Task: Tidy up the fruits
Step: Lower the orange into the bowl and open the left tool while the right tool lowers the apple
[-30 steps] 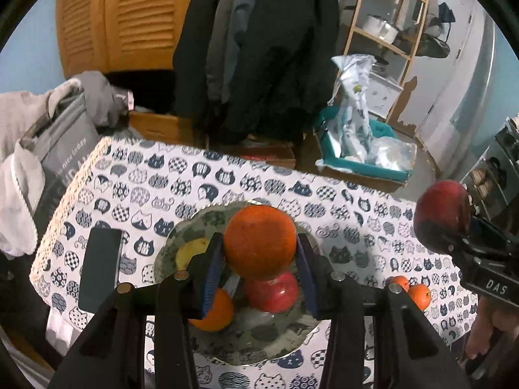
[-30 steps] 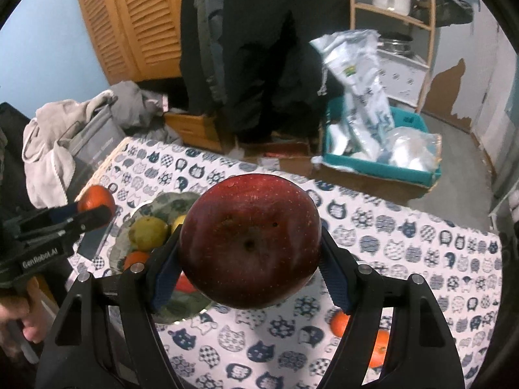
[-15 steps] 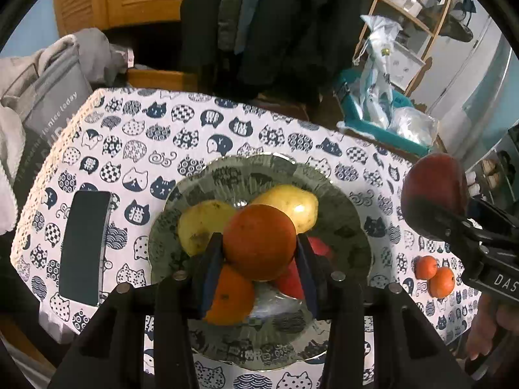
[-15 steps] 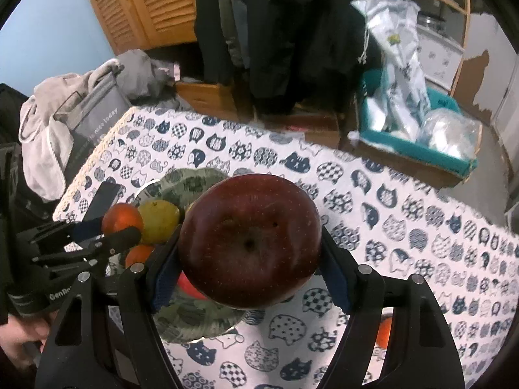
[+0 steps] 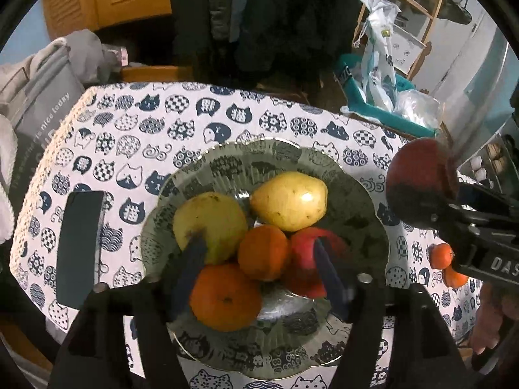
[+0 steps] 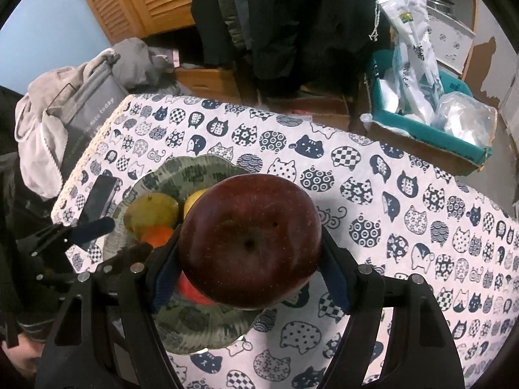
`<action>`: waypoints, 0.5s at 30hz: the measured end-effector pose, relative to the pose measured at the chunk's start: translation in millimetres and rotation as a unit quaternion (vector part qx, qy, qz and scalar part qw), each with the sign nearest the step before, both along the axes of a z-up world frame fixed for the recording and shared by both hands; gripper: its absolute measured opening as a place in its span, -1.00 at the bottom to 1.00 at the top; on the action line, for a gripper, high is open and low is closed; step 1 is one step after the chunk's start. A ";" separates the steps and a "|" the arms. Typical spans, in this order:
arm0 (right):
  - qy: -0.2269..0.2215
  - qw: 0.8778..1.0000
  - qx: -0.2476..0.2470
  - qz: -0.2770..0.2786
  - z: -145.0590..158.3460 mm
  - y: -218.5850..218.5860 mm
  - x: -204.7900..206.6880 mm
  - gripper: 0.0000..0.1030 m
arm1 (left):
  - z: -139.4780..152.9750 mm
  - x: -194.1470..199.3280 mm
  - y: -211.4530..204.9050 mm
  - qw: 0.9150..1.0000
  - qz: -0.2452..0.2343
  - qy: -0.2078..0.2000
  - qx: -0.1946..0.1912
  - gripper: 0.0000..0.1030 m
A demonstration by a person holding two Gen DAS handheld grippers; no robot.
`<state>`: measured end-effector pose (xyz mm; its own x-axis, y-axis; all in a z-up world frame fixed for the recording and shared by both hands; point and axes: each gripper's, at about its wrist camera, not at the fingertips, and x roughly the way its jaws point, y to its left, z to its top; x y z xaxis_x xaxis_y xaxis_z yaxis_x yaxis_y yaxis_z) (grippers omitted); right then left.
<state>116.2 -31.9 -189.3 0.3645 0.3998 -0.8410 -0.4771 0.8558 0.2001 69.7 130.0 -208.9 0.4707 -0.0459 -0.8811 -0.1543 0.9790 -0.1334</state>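
A green patterned plate (image 5: 363, 194) on the cat-print tablecloth holds two yellow-green pears (image 5: 288, 201), a red fruit (image 5: 301, 259) and two oranges. My left gripper (image 5: 259, 259) is open just above them, its blue pads either side of the smaller orange (image 5: 262, 251), which rests on the pile. My right gripper (image 6: 249, 265) is shut on a dark red apple (image 6: 249, 243), held above the plate's right side (image 6: 194, 171). The apple also shows in the left wrist view (image 5: 418, 184).
A dark phone (image 5: 78, 246) lies left of the plate. Two small oranges (image 5: 441, 254) sit on the cloth to the right. Beyond the table's far edge are a grey bag (image 6: 87, 110), hanging coats and a teal box with plastic bags (image 6: 431, 120).
My left gripper came down over the plate, opened and let go of the orange onto the fruit pile. My right gripper moved in over the plate with the apple.
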 end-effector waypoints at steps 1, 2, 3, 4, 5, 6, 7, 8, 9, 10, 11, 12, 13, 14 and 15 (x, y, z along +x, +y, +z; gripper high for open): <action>0.002 1.000 0.000 0.001 -0.9 1.4 0.8 0.48 | 1.0 -0.6 1.1 1.000 0.001 0.000 0.002 0.38; 0.004 1.000 0.000 0.002 -2.3 2.7 1.5 0.48 | 1.5 -1.5 3.0 1.000 0.004 0.002 0.003 0.38; 0.006 1.000 0.000 0.002 -4.2 4.0 2.3 0.48 | 1.6 -2.1 5.4 1.000 0.008 0.004 0.002 0.38; 0.009 1.000 -0.001 0.003 -7.0 5.6 3.4 0.48 | 1.6 -3.4 8.4 1.000 0.013 0.005 0.001 0.38; 0.011 1.000 -0.002 0.004 -9.0 6.4 4.1 0.48 | 1.7 -4.9 11.5 1.000 0.019 0.006 0.001 0.38; 0.014 1.000 -0.003 0.004 -11.8 7.7 5.3 0.48 | 2.1 -6.6 14.8 1.000 0.025 0.006 0.001 0.38; 0.017 1.000 -0.003 0.005 -14.0 8.9 6.2 0.48 | 2.5 -7.9 18.4 1.000 0.031 0.007 0.001 0.38; 0.020 1.000 -0.004 0.006 -16.5 10.6 7.4 0.48 | 3.0 -9.7 21.6 0.999 0.036 0.007 0.001 0.38; 0.023 1.000 -0.004 0.008 -19.1 12.7 8.2 0.48 | 3.2 -11.2 25.3 0.999 0.043 0.006 0.001 0.39; 0.025 1.000 -0.006 0.010 -22.0 15.4 9.2 0.48 | 3.1 -12.4 29.0 0.999 0.049 0.007 0.001 0.39; 0.026 1.000 -0.008 0.012 -23.4 17.2 9.6 0.48 | 2.7 -13.4 32.3 0.998 0.055 0.009 0.001 0.39; 0.028 0.999 -0.010 0.014 -25.8 19.5 9.9 0.48 | 1.8 -14.6 35.6 0.998 0.061 0.011 -0.001 0.39; 0.030 0.999 -0.012 0.016 -28.2 21.5 10.1 0.48 | 0.6 -15.6 38.7 0.998 0.065 0.013 -0.004 0.39; 0.033 0.999 -0.013 0.018 -30.4 23.0 10.2 0.48 | -0.6 -16.7 41.8 0.997 0.070 0.016 -0.009 0.39; 0.036 0.999 -0.014 0.020 -32.1 23.7 10.2 0.48 | -1.5 -17.6 44.1 0.997 0.073 0.018 -0.011 0.39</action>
<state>126.4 -8.1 -221.4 0.2881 0.3890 -0.8750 -0.4956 0.8424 0.2113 52.1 174.1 -210.4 0.4418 0.0009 -0.8971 -0.3006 0.9424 -0.1470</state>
